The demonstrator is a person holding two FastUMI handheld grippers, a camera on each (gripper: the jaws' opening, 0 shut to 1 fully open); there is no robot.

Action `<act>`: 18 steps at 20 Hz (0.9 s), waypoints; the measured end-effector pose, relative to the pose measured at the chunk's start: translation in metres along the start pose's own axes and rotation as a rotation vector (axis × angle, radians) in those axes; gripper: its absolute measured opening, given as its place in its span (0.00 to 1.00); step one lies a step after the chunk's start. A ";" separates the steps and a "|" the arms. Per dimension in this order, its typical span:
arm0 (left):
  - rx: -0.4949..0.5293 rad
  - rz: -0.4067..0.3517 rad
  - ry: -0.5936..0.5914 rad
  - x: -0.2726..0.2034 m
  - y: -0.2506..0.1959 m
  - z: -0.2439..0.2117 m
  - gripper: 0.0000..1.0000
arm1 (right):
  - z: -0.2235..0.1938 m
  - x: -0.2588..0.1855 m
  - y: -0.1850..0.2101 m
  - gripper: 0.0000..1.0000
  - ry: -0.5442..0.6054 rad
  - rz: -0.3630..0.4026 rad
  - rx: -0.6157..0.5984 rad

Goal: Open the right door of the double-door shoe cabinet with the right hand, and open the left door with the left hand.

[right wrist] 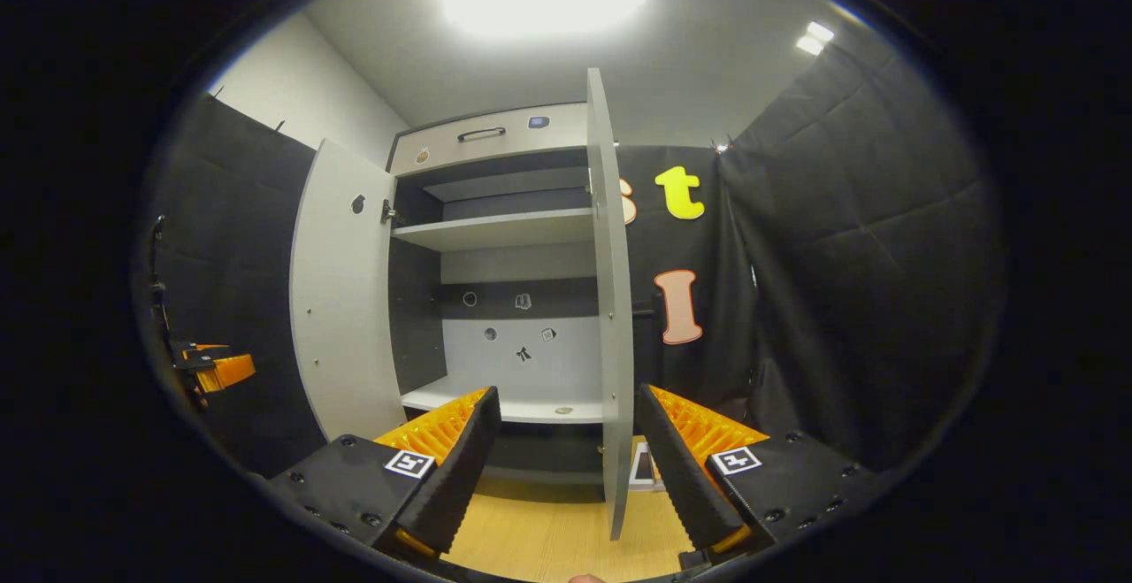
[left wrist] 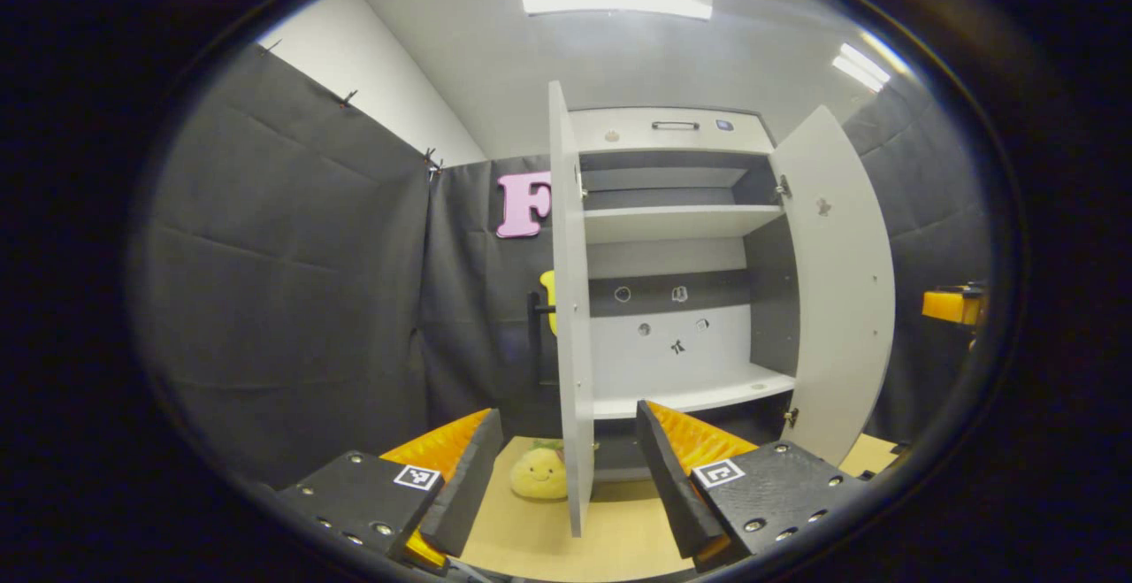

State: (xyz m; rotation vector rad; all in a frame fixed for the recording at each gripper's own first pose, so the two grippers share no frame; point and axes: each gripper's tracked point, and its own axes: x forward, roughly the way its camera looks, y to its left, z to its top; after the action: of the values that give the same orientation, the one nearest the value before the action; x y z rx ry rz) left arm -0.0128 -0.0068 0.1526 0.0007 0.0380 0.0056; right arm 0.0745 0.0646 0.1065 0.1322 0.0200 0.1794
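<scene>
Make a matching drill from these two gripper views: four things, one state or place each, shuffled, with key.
Things:
1. white left cabinet door
2. white right cabinet door
3. yellow smiling plush toy
4. left gripper

States or places:
A. on the wooden floor, beside the left door's bottom edge
B. open, nothing between its fingers
C. swung open, seen edge-on in the right gripper view
D. swung open, seen edge-on in the left gripper view

Pairs: 1-D, 2-C, 3-A, 4-B

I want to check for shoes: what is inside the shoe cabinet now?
The shoe cabinet holds two bare white shelves and small stickers on its back panel. Below the bottom shelf it is dark, so nothing can be told there.
</scene>
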 end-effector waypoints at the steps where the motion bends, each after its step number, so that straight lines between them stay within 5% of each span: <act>1: 0.003 0.009 0.000 0.000 0.001 0.000 0.88 | 0.000 0.000 -0.001 0.98 0.001 -0.002 -0.001; 18: 0.000 0.043 -0.019 -0.001 0.008 0.002 0.88 | 0.002 0.010 -0.003 0.98 -0.007 -0.002 -0.009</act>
State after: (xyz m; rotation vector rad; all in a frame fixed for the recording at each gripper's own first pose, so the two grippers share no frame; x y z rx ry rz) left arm -0.0135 0.0011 0.1551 0.0020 0.0190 0.0484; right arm 0.0849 0.0631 0.1082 0.1233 0.0125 0.1770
